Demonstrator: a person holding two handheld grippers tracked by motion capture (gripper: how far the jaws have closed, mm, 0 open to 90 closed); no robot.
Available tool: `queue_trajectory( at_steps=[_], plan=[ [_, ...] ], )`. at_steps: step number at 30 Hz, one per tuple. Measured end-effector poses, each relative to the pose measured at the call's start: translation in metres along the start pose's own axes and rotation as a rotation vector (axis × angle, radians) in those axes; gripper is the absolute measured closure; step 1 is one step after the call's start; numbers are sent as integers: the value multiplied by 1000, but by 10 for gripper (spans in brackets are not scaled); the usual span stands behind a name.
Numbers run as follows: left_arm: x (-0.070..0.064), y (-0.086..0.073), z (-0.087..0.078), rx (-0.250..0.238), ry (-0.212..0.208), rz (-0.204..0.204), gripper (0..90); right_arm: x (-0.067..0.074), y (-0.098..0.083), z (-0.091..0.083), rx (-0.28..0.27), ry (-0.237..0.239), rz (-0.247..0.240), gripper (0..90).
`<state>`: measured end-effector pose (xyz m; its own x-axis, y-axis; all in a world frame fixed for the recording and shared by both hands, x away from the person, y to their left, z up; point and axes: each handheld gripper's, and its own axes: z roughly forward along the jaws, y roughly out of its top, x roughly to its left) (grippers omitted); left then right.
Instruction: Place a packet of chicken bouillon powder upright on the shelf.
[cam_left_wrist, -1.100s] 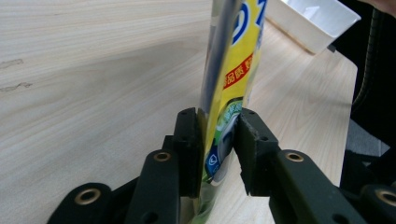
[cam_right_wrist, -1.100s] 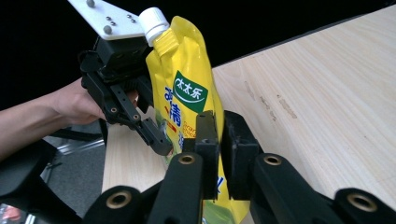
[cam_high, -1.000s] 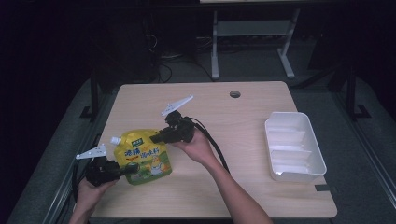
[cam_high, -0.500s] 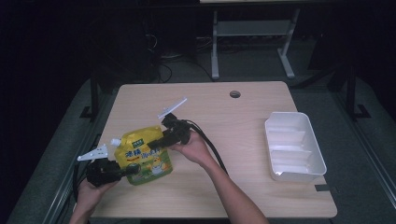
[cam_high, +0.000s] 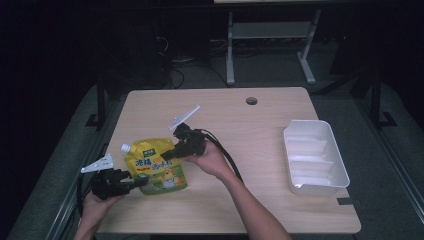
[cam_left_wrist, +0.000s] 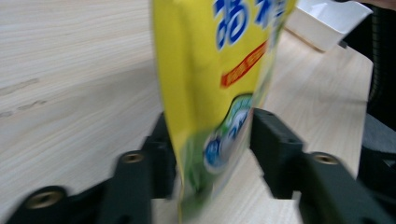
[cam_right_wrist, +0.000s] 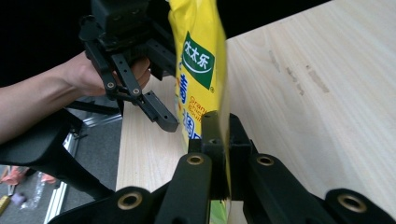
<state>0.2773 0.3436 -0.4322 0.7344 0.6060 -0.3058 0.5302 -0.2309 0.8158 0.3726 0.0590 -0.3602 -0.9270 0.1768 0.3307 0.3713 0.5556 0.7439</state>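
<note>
A yellow spouted pouch (cam_high: 156, 169) with a white cap stands on edge near the table's front left. My right gripper (cam_high: 169, 154) is shut on its upper right edge, and its jaws have just been closing; in the right gripper view the jaws (cam_right_wrist: 219, 133) pinch the thin edge of the pouch (cam_right_wrist: 198, 60). My left gripper (cam_high: 136, 183) sits at the pouch's lower left corner. Its jaws have just been opening and now stand apart, with the bottom of the pouch (cam_left_wrist: 210, 60) loose between them (cam_left_wrist: 210, 140).
A white tray (cam_high: 340, 167) with compartments lies at the table's right side. A round cable hole (cam_high: 251, 101) sits near the far edge. Black cables trail from both grippers. Bare wooden tabletop (cam_high: 260, 145) spreads between the pouch and the tray.
The right gripper has shifted slightly down and left and shut on the pouch's edge. The left gripper's jaws have spread apart around the pouch's bottom.
</note>
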Motion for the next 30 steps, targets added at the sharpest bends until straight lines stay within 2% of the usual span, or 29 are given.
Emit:
queue_trajectory(
  at_steps=[2,3,4,5,7,9,17,18,20,21,25,30],
  plan=[
    [1,-1,0,0,3,-9,459,1,0,-3,-5,-10,-8,897],
    [2,-1,0,0,4,-13,426,2,1,-10,-11,-35,-4,897],
    [2,-1,0,1,11,-9,426,2,1,-10,-11,-35,-4,897],
    [1,-1,1,6,21,-4,405,2,1,-17,-16,-68,-4,897],
    [1,-1,2,11,22,-2,403,2,0,-20,-17,-75,0,897],
    [0,-1,3,25,32,7,390,-1,-1,-30,-31,-100,6,896],
    [4,-3,3,31,49,-8,367,-6,-6,-56,-55,-116,27,897],
    [5,-3,2,30,59,-7,360,-6,-7,-64,-60,-121,27,897],
    [5,-3,2,31,64,-6,344,-7,-7,-66,-61,-121,26,896],
    [4,-3,4,39,77,0,332,-8,-9,-74,-66,-127,29,897],
    [3,-3,7,54,97,13,290,-10,-12,-86,-69,-144,42,896],
    [3,-4,7,55,105,11,264,-11,-16,-102,-82,-161,49,896]
  ],
)
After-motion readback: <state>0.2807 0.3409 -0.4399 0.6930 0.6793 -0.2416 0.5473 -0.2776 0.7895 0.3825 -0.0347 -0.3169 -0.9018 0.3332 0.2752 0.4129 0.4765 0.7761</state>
